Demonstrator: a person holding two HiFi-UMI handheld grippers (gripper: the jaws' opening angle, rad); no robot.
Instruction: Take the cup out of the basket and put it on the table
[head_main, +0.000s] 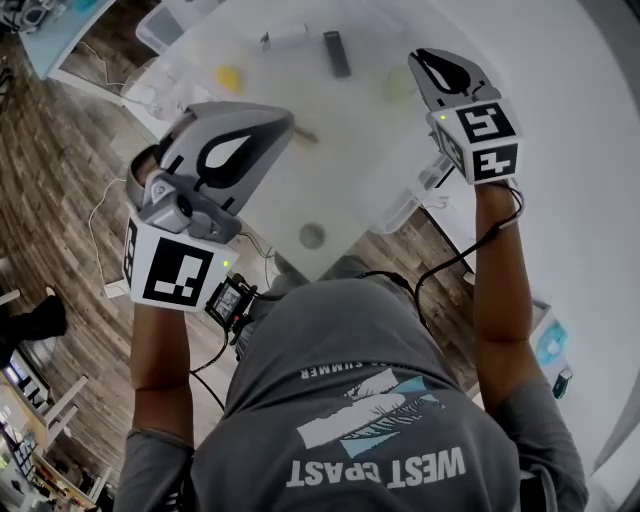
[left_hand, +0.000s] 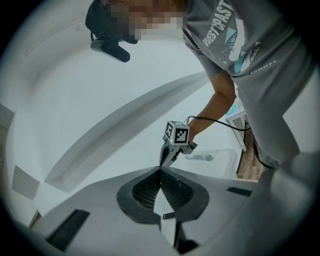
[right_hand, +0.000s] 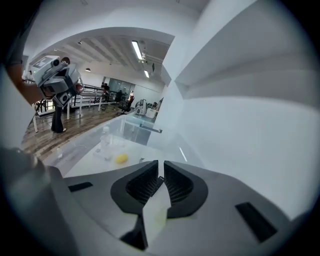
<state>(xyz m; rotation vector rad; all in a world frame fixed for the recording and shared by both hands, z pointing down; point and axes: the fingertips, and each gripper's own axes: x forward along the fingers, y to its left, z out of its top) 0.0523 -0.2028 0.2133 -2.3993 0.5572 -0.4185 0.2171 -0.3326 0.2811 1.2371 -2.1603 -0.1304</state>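
Both grippers are held high above the white table (head_main: 350, 150), close to the head camera. My left gripper (head_main: 288, 122) fills the left of the head view, its jaws closed with nothing between them; in its own view the tips (left_hand: 160, 171) meet against a white wall. My right gripper (head_main: 416, 56) is at the upper right, jaws together and empty, its tips (right_hand: 160, 164) over the table. A faint pale green cup-like shape (head_main: 398, 85) stands on the table beside the right gripper. A clear bin (head_main: 402, 205) hangs at the table's right edge. No basket is clearly visible.
On the table lie a yellow object (head_main: 230, 78), a black bar (head_main: 337, 53), a white item (head_main: 285, 37) and a small grey disc (head_main: 312, 236). Clear bins (head_main: 160, 30) stand at the far left. Cables trail over the wooden floor (head_main: 70, 170).
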